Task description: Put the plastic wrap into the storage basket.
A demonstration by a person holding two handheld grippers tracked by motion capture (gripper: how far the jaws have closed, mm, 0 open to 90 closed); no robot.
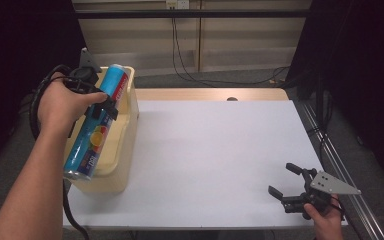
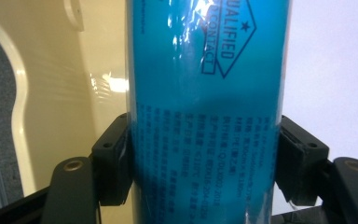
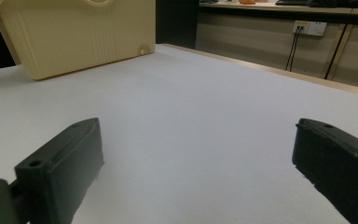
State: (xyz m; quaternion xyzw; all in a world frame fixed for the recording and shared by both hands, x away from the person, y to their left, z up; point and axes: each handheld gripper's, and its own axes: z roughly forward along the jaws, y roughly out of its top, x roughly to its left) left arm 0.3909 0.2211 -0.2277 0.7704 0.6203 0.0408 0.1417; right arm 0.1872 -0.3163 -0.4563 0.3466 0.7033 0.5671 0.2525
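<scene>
The desk (image 1: 215, 155) spreads white and bare in front of me, its far edge showing a strip of wood. At its left edge stands the cream plastic bin (image 1: 122, 150), tall-walled and open at the top, which I judge to be where my load is headed.

Over that bin I hold the blue tube (image 1: 96, 122), a long foil-wrapped cylinder tilted so its capped end points away and its metal base hangs toward me. My left tool (image 1: 100, 102) pinches it across the middle, pads pressed against both sides; gripping at mid-length keeps the long thing balanced while I line it up with the opening.

My right tool (image 1: 292, 187) rests low at the desk's near right corner, jaws spread wide with nothing between them, parked well apart so it stays clear.

The bin's inside is hidden by the tube and my hand, so I cannot tell what it already holds. The tube's small print is too fine to read, and its ends are cut off in the left gripper view.
</scene>
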